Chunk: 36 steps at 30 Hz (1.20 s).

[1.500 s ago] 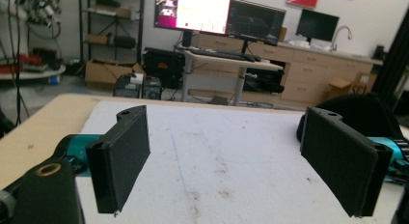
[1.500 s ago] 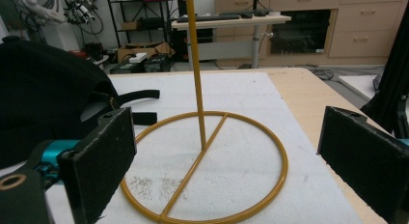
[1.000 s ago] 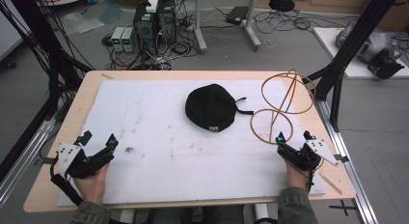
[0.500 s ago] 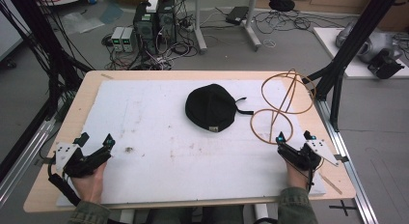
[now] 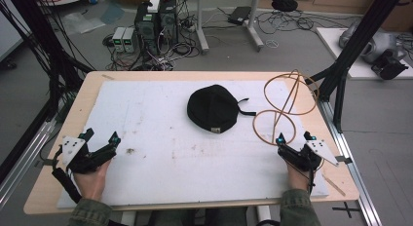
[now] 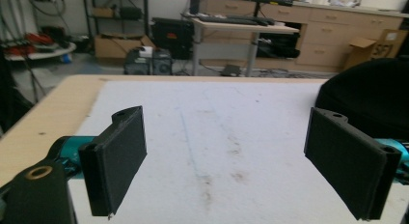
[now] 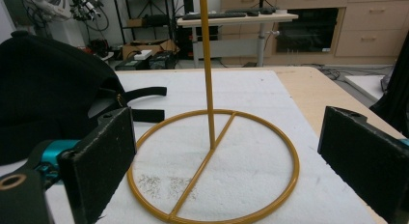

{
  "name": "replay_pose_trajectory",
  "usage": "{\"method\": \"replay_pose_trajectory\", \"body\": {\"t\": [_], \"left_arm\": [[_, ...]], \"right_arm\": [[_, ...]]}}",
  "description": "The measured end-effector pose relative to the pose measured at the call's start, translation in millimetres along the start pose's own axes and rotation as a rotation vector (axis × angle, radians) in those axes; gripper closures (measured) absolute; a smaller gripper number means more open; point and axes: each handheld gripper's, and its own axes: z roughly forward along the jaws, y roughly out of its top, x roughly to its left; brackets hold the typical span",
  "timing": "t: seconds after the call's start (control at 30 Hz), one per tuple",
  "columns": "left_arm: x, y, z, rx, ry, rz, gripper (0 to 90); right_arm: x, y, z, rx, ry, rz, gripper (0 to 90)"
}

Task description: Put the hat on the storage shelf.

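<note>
The cap [image 5: 213, 108] is black, soft and rounded, with a small pale tag at its near edge and a black strap trailing from its right side. It lies on the white mat [image 5: 160, 114] at the middle of the table [image 5: 87, 84], toward the far side.

The stand [image 5: 282, 106] is thin ochre wire: a flat ring base with a cross bar, an upright rod and a second ring on top. It stands on the mat just right of the cap, the strap ending close to its base.

The left hand-held gripper [image 5: 100, 141] rests at the near left of the mat, jaws spread wide, nothing between them. The right hand-held gripper [image 5: 294, 138] rests at the near right, just short of the stand's base ring, jaws likewise spread and empty.

Compared with the frame one second earlier, the left hand-held gripper sits slightly nearer the table's near edge. The right hand-held gripper, cap and stand are unchanged in position.
</note>
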Motion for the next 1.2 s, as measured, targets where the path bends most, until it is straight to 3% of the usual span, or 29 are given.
{"method": "replay_pose_trajectory", "body": {"t": [0.03,0.23,0.37,0.63,1.0,1.2], "left_arm": [[-2.3,3.2,4.8,0.026,-0.019,0.004,14.9],[-10.6,16.1,14.0,0.04,-0.048,0.03,14.9],[-20.8,32.3,24.8,0.061,-0.074,0.074,14.9],[-36.3,50.7,43.4,0.076,-0.096,0.105,14.9],[-59.8,66.5,75.5,0.14,-0.131,0.121,15.0],[-72.5,75.2,100.7,0.195,-0.154,0.125,15.0]], "right_arm": [[1.1,0.5,-0.5,-0.004,0.001,-0.002,5.4],[5.3,2.4,-2.4,-0.017,0.004,-0.041,5.4],[7.9,3.8,-4.5,-0.024,0.007,-0.029,5.4],[8.3,6.3,-5.0,-0.031,0.003,-0.032,5.4],[7.8,11.2,-5.0,-0.002,0.008,-0.007,5.4],[7.5,11.7,-4.9,-0.024,-0.001,-0.021,5.4]]}}
